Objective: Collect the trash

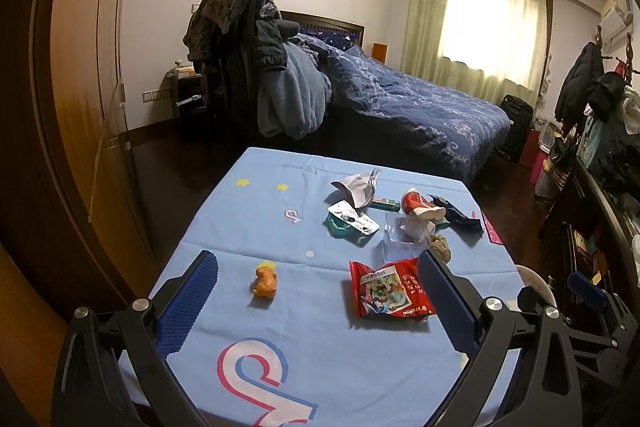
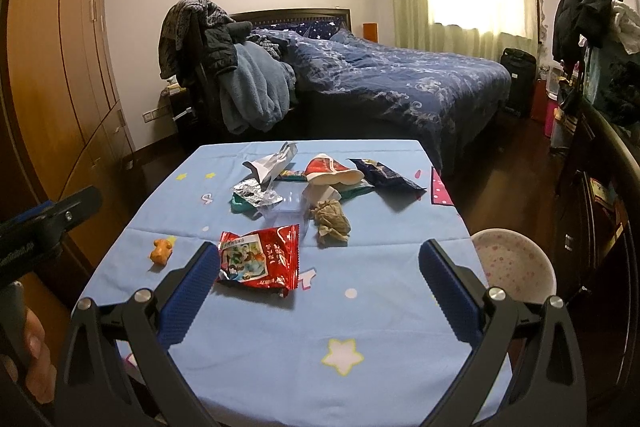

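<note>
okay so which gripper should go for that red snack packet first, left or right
Probably the right. The red snack packet lies just ahead of the open right gripper, touching its left finger in view, and the bin sits on that side. The left gripper is open too, but centred nearer the orange toy.

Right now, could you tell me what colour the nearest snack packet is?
Red snack packet, clearest in the right wrist view.
</note>
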`<state>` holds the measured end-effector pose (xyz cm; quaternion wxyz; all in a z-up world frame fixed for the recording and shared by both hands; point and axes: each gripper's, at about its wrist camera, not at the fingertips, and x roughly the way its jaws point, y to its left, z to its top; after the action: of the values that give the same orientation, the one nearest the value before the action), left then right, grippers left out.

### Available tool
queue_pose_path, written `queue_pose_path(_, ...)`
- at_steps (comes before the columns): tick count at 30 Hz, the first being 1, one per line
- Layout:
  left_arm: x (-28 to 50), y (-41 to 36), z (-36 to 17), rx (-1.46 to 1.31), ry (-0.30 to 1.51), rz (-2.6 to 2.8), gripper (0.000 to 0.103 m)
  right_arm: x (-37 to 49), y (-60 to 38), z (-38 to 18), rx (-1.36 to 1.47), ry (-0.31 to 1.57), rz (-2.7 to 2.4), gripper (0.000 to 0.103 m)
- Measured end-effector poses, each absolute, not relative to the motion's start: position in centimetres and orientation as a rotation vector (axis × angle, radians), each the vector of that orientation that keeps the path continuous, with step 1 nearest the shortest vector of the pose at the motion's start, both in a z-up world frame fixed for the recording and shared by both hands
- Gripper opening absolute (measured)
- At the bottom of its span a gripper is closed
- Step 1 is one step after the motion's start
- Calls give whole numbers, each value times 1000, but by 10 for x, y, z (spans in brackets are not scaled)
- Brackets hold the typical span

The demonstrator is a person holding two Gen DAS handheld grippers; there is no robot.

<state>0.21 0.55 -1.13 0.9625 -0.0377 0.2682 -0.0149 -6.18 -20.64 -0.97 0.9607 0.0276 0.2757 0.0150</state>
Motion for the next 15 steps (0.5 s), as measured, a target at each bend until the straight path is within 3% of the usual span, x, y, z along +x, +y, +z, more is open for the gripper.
queue_pose_path(15,-1,5,-15,-82,550,-30,99,-62,-205,-13,57,564,30,100)
